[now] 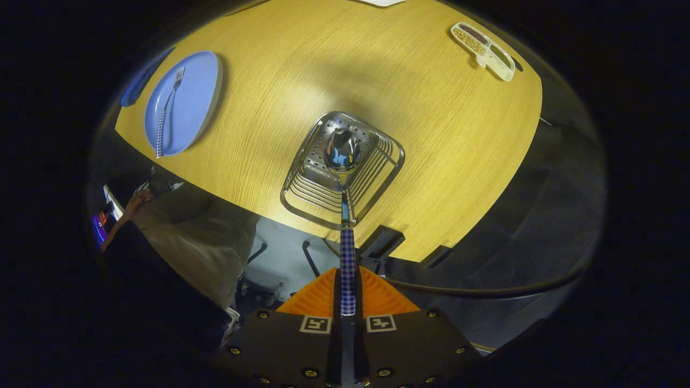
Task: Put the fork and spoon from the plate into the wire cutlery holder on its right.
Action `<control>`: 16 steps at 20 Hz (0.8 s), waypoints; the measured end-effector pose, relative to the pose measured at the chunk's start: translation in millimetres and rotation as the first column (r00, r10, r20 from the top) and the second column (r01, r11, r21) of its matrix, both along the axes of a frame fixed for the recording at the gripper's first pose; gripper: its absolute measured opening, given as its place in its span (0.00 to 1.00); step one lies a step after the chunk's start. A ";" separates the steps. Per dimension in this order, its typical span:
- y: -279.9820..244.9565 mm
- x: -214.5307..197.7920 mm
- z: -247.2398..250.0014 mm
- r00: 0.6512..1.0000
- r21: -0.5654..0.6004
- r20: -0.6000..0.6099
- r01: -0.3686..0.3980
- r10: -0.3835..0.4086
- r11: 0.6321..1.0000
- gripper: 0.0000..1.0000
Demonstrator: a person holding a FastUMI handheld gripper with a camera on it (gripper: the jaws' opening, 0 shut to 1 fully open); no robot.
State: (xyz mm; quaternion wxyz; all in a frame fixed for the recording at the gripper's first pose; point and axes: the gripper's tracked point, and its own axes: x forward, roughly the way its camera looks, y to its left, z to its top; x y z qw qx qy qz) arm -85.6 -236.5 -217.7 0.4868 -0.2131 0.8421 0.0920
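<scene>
Gripper (347, 293) clamped on the checked handle of the spoon (345, 161), both fingers (377, 296) pressing it. Spoon bowl held ahead of the fingers, inside the wire cutlery holder (377, 186) on the wooden table (420, 118). Fork (168, 110) lying on the blue plate (197, 102), well beyond and left of the fingers.

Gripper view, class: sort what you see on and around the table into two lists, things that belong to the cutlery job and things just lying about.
Belongs to the job:
spoon, clamped in the gripper, bowl over the wire cutlery holder
fork
blue plate

Just lying about:
divided snack tray
person's hand
wooden table
</scene>
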 end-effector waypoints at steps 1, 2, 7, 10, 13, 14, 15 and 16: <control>0.3 0.8 -2.0 1.000 0.000 -0.002 0.008 -0.008 1.000 0.10; 1.3 2.8 -1.6 1.000 -0.001 -0.010 0.018 -0.018 1.000 0.11; 8.1 8.0 -3.2 0.998 0.026 -0.011 0.056 -0.055 0.998 0.13; 7.6 10.9 1.7 0.997 0.033 -0.002 0.081 -0.081 0.996 0.26; 6.0 12.5 6.4 0.993 0.052 0.042 0.112 -0.114 0.992 0.29; 6.8 12.9 9.6 0.989 0.066 0.059 0.131 -0.135 0.989 0.34; 7.0 10.3 14.1 0.984 0.079 0.079 0.152 -0.159 0.985 0.35; 6.3 9.4 16.8 0.978 0.099 0.108 0.169 -0.179 0.981 0.40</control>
